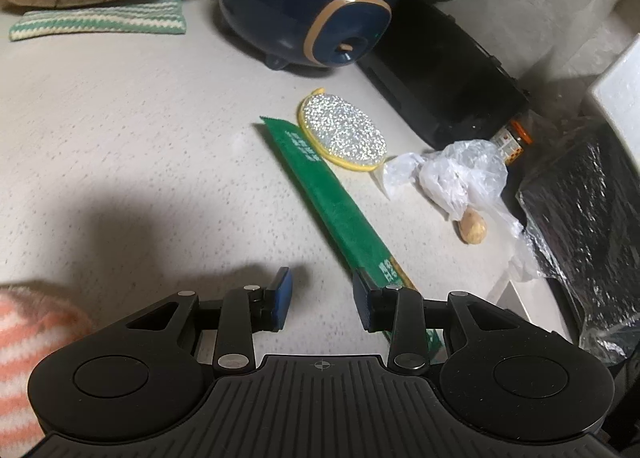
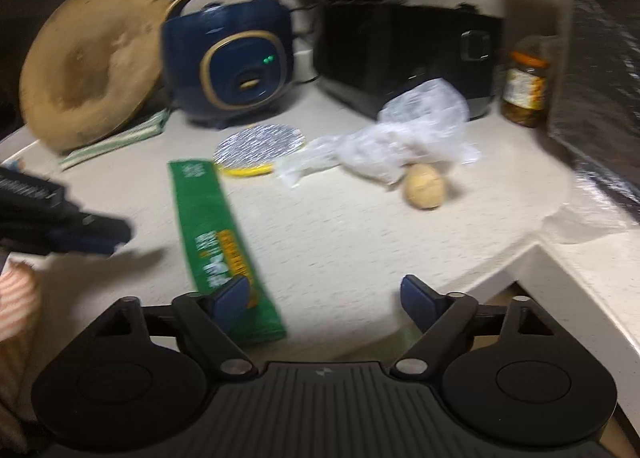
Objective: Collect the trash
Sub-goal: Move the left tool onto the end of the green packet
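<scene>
A long green wrapper (image 1: 332, 202) lies on the pale counter (image 1: 120, 130); it also shows in the right wrist view (image 2: 216, 242). A crumpled clear plastic bag (image 1: 456, 174) and a small tan nut-like lump (image 1: 473, 229) lie to its right, also seen in the right wrist view as the bag (image 2: 400, 142) and the lump (image 2: 426, 186). My left gripper (image 1: 323, 303) is open and empty, its right finger over the wrapper's near end. My right gripper (image 2: 326, 296) is open and empty, its left finger over the wrapper.
A glittery round pad with a yellow rim (image 1: 344, 130) touches the wrapper. A navy rice cooker (image 1: 308, 2), a black appliance (image 1: 440, 74), a jar (image 2: 524, 86), a wooden board (image 2: 88, 62) and a striped cloth (image 1: 100, 20) stand behind. A black-lined bin (image 1: 588, 210) sits right.
</scene>
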The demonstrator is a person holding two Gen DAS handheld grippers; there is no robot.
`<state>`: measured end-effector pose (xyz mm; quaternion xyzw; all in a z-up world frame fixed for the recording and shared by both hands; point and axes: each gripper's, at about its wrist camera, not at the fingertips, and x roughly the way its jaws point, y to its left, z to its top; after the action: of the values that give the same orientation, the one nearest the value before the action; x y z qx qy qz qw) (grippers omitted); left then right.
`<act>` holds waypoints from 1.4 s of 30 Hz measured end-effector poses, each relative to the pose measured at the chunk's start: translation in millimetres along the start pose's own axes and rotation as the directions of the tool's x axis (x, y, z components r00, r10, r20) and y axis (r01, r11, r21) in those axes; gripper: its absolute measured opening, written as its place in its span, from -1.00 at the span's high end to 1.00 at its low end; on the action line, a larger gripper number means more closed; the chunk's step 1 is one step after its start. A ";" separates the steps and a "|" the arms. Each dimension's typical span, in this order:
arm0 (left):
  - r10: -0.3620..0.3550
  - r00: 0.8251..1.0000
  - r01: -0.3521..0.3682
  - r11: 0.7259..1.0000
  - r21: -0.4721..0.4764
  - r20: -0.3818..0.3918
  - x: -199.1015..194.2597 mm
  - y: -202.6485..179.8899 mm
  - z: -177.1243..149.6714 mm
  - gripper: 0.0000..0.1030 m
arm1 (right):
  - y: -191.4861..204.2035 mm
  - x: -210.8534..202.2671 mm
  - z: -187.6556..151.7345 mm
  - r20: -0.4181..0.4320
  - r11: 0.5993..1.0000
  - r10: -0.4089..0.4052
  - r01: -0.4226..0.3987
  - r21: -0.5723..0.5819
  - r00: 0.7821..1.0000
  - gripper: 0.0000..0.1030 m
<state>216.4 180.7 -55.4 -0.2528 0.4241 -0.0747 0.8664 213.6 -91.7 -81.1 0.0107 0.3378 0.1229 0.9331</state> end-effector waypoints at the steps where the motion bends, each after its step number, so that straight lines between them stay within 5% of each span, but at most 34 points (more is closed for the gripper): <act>1: -0.001 1.000 0.001 1.000 -0.004 -0.004 -0.3 0.7 -0.7 0.28 | -2.2 -1.0 -0.4 0.008 1.000 -0.009 0.008 0.007 1.000 -0.67; 5: 0.010 1.000 -0.010 1.000 0.018 -0.007 9.9 -5.5 2.0 0.28 | -10.1 -0.2 -0.8 -0.008 0.999 0.016 -0.015 0.030 1.000 -0.62; 7: 0.011 1.000 -0.010 0.999 0.033 -0.005 17.0 -11.1 4.6 0.28 | -5.4 1.6 -1.9 -0.034 0.999 0.038 -0.037 0.031 0.999 -0.26; 9: 0.020 1.000 -0.019 0.998 0.056 -0.006 24.3 -18.5 7.3 0.28 | 3.9 3.4 -4.8 -0.075 0.994 0.106 -0.104 0.030 0.992 -0.14; 16: 0.045 0.999 -0.044 0.992 0.119 -0.013 36.0 -33.4 11.0 0.27 | 44.1 -4.5 -15.9 -0.127 0.958 0.264 -0.275 -0.078 0.956 -0.15; 24: 0.044 0.998 -0.046 0.997 0.060 0.044 43.3 -30.4 27.2 0.28 | 18.7 -14.2 -10.9 -0.001 0.994 0.103 -0.103 -0.039 0.995 -0.49; 27: 0.035 0.998 -0.040 0.994 0.103 0.050 51.0 -43.5 32.6 0.28 | 6.3 -5.3 -11.1 0.003 0.999 0.047 -0.047 0.005 0.999 -0.49; 31: 0.084 0.993 -0.104 0.955 0.277 0.080 61.6 -71.5 23.9 0.27 | 0.8 9.2 -12.8 -0.010 0.999 0.024 -0.023 0.039 1.000 -0.49; 37: 0.222 0.967 -0.254 0.843 0.474 0.124 72.9 -80.9 -1.3 0.24 | 3.9 20.0 -12.5 -0.022 1.000 0.002 -0.002 0.016 1.000 -0.49; 42: 0.243 0.963 -0.269 0.832 0.486 0.117 55.7 -56.6 -8.0 0.19 | 7.2 20.4 -13.0 -0.030 1.000 0.007 -0.008 -0.012 1.000 -0.52</act>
<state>250.1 109.8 -70.0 0.0361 0.3986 -0.0582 0.9146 218.8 -80.8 -103.2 0.0045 0.3507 0.1285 0.9276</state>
